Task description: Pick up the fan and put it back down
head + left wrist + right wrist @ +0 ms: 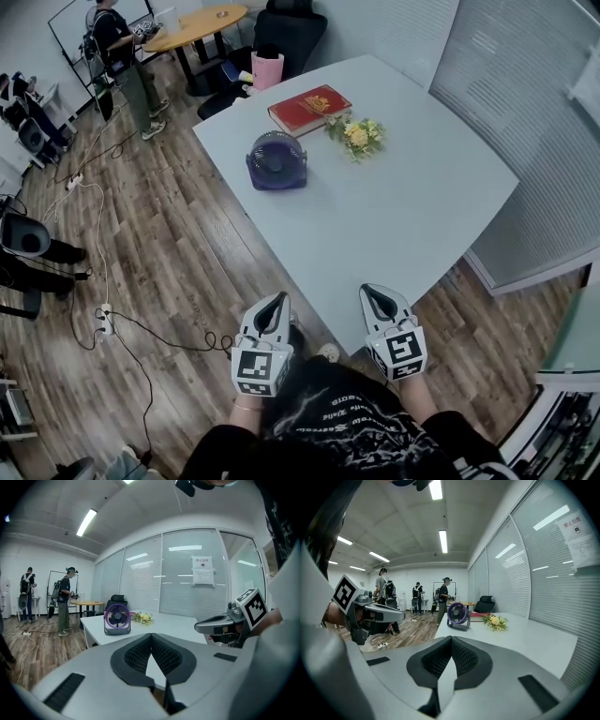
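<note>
A small purple fan (277, 161) stands upright on the white table (403, 225), near its far left edge. It also shows far ahead in the left gripper view as the fan (117, 619) and in the right gripper view as the fan (458, 615). My left gripper (275, 303) is held just off the table's near edge, over the floor, jaws shut with nothing between them (151, 635). To its right, my right gripper (375, 294) hovers at the near table edge, also shut and empty (451, 638). Both are far from the fan.
A red book (309, 108) and a yellow flower bunch (358, 136) lie on the table behind the fan. Cables and a power strip (105, 321) trail over the wood floor at left. A round table (197, 26), a black chair (289, 33) and people stand beyond.
</note>
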`<state>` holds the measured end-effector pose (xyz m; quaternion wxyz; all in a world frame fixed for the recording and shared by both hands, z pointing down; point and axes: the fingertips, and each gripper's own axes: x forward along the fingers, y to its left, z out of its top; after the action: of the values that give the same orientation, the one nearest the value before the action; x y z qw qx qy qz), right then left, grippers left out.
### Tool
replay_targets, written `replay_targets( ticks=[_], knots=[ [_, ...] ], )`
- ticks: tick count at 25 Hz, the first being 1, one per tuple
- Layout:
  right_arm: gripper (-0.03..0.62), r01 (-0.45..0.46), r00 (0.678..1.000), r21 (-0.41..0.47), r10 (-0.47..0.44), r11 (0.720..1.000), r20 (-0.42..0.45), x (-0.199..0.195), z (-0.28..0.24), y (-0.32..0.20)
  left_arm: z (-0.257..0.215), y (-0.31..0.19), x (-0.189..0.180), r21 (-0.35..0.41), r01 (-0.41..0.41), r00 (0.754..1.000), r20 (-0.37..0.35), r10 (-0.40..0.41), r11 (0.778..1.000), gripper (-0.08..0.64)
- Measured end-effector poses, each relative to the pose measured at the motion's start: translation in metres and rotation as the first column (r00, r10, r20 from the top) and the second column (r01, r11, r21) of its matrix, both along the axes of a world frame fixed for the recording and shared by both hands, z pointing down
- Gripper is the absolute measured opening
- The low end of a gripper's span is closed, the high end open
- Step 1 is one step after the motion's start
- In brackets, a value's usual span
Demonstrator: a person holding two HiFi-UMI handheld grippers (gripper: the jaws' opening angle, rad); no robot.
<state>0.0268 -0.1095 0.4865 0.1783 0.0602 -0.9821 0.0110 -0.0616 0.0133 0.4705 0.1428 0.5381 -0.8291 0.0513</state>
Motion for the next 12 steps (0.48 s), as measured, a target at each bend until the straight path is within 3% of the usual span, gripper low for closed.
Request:
replay_targets(
  ticks=[12],
  knots=[
    [0.008, 0.005, 1.0, 0.019, -0.004, 1.0, -0.017, 0.0004, 0.0052, -0.0029, 0.005, -0.0074, 0.0086, -0.012, -0.041, 0.999, -0.011, 0.041, 0.999, 0.02]
  ],
)
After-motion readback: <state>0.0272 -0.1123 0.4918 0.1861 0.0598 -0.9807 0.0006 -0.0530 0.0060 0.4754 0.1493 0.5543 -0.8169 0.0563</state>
